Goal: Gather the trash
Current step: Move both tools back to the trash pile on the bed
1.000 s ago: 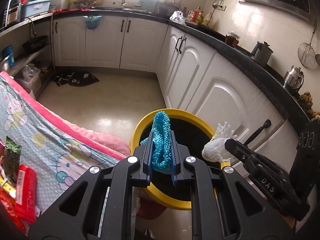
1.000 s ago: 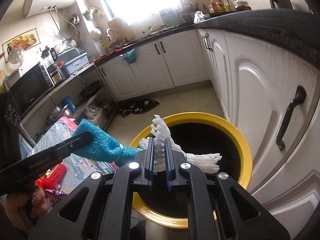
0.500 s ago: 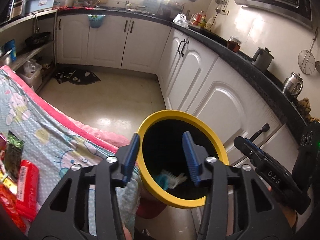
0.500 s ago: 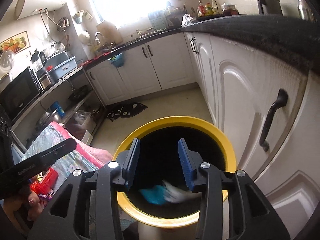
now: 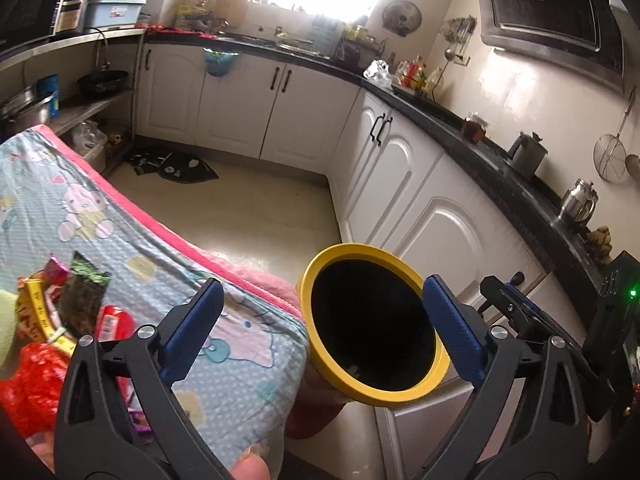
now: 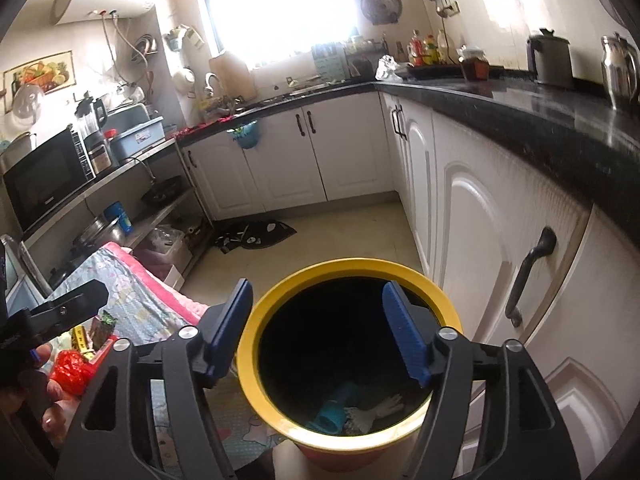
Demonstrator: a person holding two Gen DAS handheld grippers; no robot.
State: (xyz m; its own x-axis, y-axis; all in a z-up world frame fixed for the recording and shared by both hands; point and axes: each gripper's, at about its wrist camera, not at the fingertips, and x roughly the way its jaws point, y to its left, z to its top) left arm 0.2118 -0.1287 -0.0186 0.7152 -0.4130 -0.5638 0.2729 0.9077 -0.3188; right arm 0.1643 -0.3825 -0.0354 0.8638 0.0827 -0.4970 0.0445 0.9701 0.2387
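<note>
Teal scrubber (image 6: 332, 416) and white glove (image 6: 376, 408) now lie at the bottom of the yellow bin (image 6: 256, 384); a second ago each was clamped over the rim. Both dropped, so that pair is done. Left gripper (image 5: 320, 328) released, jaws wide, empty, hanging over the bin mouth. Right gripper (image 6: 320, 328) also released, empty, straddling the rim. More trash left: red wrappers (image 5: 36, 368) and a dark packet (image 5: 84, 296) near the left edge of the bed (image 5: 160, 248). Next likely a reach back there.
</note>
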